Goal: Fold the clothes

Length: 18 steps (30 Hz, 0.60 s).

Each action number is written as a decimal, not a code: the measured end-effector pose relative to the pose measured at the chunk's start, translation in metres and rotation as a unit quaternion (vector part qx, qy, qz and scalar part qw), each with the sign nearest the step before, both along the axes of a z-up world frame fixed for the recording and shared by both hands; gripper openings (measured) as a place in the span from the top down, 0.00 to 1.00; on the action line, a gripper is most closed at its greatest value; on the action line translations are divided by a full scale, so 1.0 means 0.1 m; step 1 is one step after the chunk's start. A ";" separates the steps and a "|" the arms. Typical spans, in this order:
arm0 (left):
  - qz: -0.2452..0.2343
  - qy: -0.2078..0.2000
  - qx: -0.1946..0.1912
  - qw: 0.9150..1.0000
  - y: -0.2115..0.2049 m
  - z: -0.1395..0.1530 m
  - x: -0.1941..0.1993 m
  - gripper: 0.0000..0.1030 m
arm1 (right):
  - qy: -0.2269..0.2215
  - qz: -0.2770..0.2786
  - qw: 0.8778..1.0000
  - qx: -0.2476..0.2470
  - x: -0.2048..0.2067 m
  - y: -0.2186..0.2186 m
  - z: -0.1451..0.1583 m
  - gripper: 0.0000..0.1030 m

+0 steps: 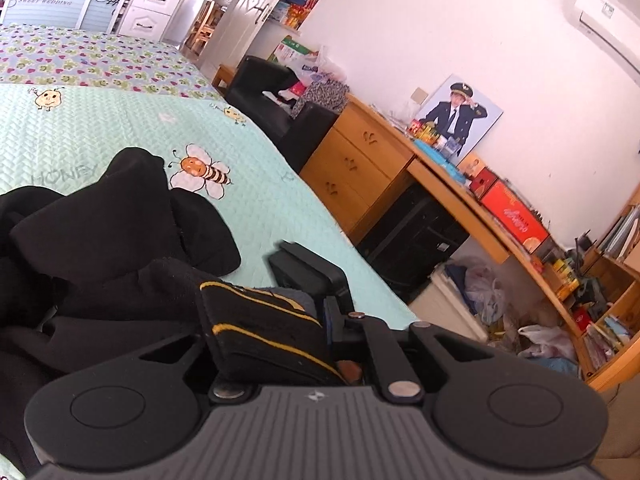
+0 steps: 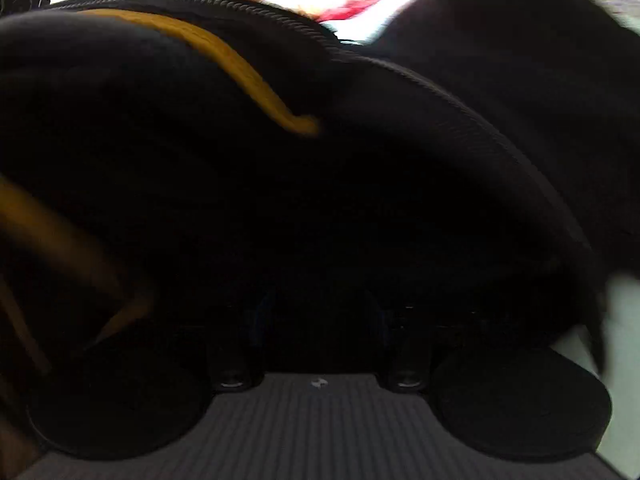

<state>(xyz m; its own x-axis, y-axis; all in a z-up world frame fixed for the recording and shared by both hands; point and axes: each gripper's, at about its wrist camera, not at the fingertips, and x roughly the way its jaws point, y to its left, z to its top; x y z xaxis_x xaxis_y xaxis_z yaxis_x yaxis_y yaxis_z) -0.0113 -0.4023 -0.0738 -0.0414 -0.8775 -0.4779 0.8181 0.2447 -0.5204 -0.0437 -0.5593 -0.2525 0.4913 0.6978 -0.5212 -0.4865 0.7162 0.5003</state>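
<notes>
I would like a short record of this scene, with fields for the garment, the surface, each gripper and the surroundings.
garment: black garment with yellow stripes, crumpled, not yet folded
surface: mint bedspread with bee prints
left gripper: shut on the striped ribbed edge of the garment
right gripper: fingers hidden under dark cloth in the right wrist view; state cannot be told
surroundings: wooden desk beside the bed, a framed portrait leaning on the wall
</notes>
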 end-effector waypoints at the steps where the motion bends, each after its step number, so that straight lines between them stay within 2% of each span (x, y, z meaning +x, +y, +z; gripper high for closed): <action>1: -0.001 0.001 -0.001 1.000 0.02 0.01 0.01 0.93 | -0.016 0.010 1.000 0.018 0.04 0.08 0.00 0.52; 3: 0.001 -0.002 -0.005 1.000 0.07 0.03 0.05 0.93 | -0.025 -0.010 0.999 0.043 0.00 0.01 0.01 0.53; 6: -0.003 0.004 -0.004 1.000 0.12 -0.01 0.09 0.93 | 0.006 -0.117 0.989 0.085 -0.39 -0.46 -0.09 0.45; 8: -0.012 0.014 -0.005 1.000 0.14 -0.07 0.11 0.94 | 0.024 -0.199 0.972 0.123 -0.75 -0.75 -0.16 0.35; 10: -0.020 0.020 -0.003 1.000 0.14 -0.13 0.09 0.93 | 0.040 -0.272 0.947 0.167 -1.10 -0.95 -0.25 0.34; 12: -0.022 0.023 -0.001 0.999 0.13 -0.16 0.07 0.93 | 0.075 -0.326 0.922 0.194 -1.29 -1.02 -0.33 0.32; 14: -0.022 0.023 0.000 1.000 0.13 -0.15 0.05 0.94 | 0.120 -0.360 0.901 0.210 -1.26 -1.00 -0.42 0.33; 18: -0.017 0.022 0.001 1.000 0.17 -0.14 0.06 0.94 | 0.147 -0.389 0.883 0.217 -1.04 -0.88 -0.48 0.35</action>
